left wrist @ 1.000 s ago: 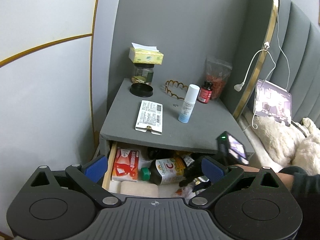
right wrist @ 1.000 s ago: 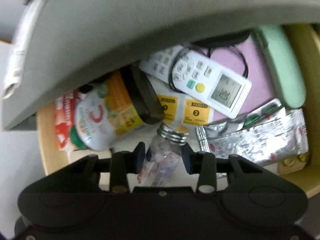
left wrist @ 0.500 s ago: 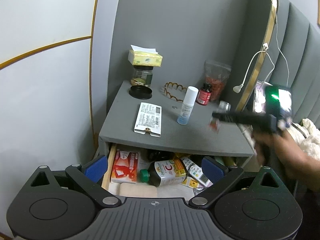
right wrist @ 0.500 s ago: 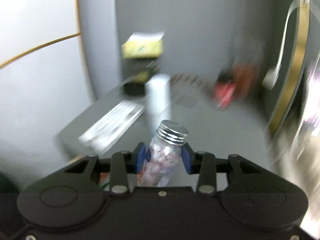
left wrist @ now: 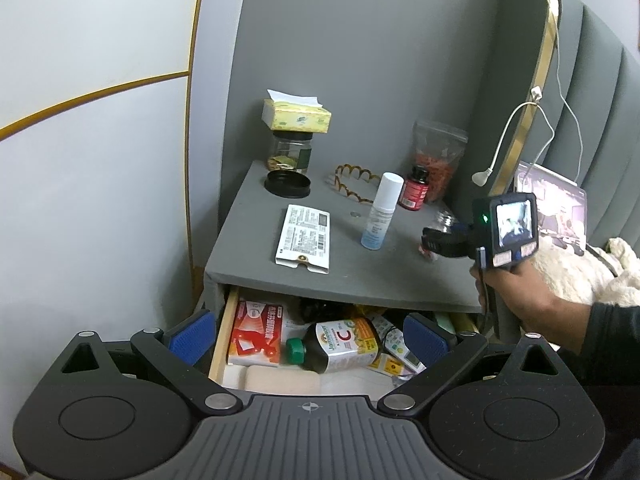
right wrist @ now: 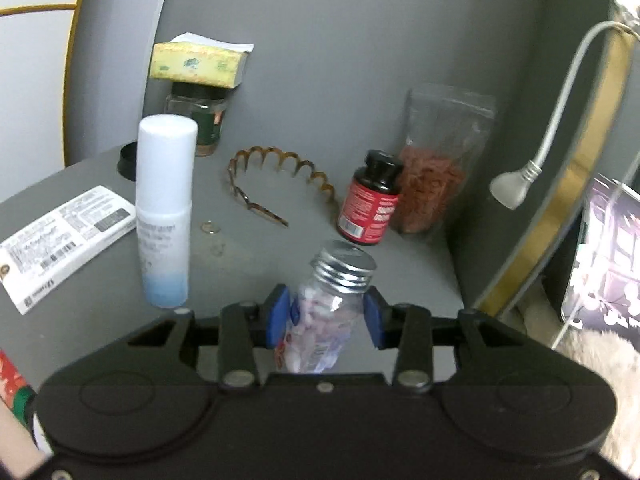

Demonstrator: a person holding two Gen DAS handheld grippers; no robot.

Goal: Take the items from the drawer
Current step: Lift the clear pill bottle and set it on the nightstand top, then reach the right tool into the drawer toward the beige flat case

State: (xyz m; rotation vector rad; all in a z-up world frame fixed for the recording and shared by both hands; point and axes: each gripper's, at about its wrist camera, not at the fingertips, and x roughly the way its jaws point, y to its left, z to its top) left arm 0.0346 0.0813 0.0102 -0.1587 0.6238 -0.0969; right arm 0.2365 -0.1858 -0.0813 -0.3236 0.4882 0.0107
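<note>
My right gripper (right wrist: 326, 316) is shut on a clear pill bottle (right wrist: 324, 312) with a silver cap, held over the right part of the grey nightstand top (right wrist: 248, 264). In the left wrist view the right gripper (left wrist: 434, 240) shows above the nightstand's right side. My left gripper (left wrist: 306, 334) is open and empty in front of the open drawer (left wrist: 224, 328). The drawer holds a Jamieson vitamin C bottle (left wrist: 340, 344), a red box (left wrist: 258, 332) and a remote (left wrist: 400, 346).
On the nightstand stand a white spray bottle (right wrist: 164, 208), a red-labelled pill bottle (right wrist: 368, 200), a pouch of red bits (right wrist: 436, 168), a hair comb band (right wrist: 276, 176), a flat white box (right wrist: 60, 240), a jar with a tissue pack (right wrist: 196, 80) and a black lid (left wrist: 287, 184). A charger cable (right wrist: 548, 148) hangs at the right.
My right gripper lifted the clear pill bottle out of the drawer and carried it up over the right side of the nightstand top. My left gripper stayed open in place.
</note>
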